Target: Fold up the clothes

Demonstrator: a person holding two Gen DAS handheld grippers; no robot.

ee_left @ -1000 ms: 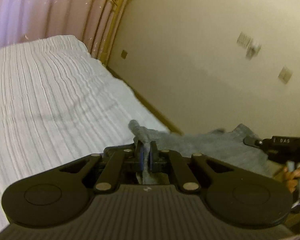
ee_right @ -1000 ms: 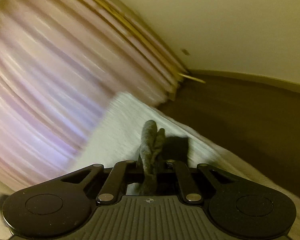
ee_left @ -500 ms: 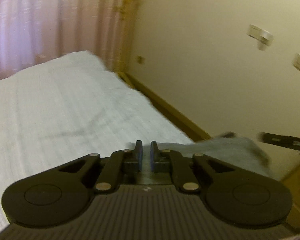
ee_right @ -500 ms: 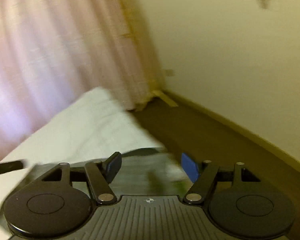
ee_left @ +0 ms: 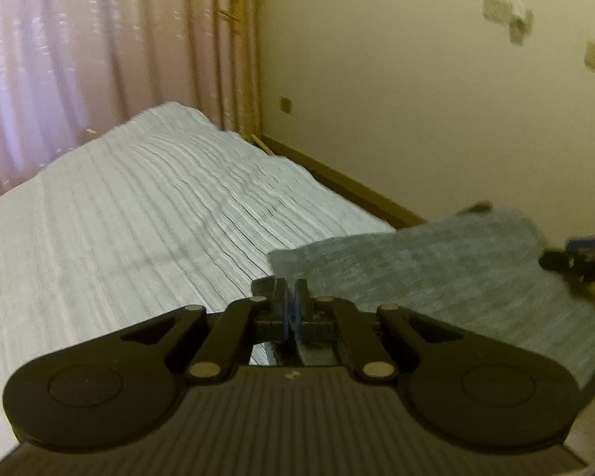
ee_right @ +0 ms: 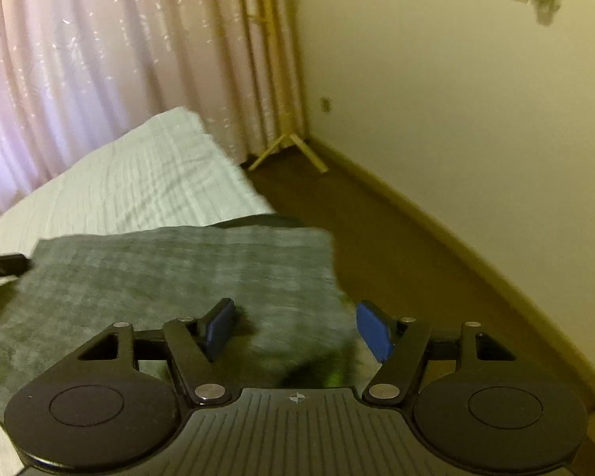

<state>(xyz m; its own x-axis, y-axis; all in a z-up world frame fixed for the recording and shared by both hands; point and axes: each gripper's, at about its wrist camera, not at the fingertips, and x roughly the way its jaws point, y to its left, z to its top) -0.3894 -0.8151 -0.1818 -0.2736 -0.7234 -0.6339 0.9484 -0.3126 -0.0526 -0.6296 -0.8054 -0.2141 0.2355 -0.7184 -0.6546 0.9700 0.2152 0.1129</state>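
Grey knitted garment is lying flat on the white ribbed bed, seemingly for folding, right tongs gaping released, left tongs pinching nearly clenched, apparently empty.

A home bedroom: a white-covered bed beside pink curtains.

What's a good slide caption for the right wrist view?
Right gripper open above a grey cloth spread on the white bed, pink curtains behind.
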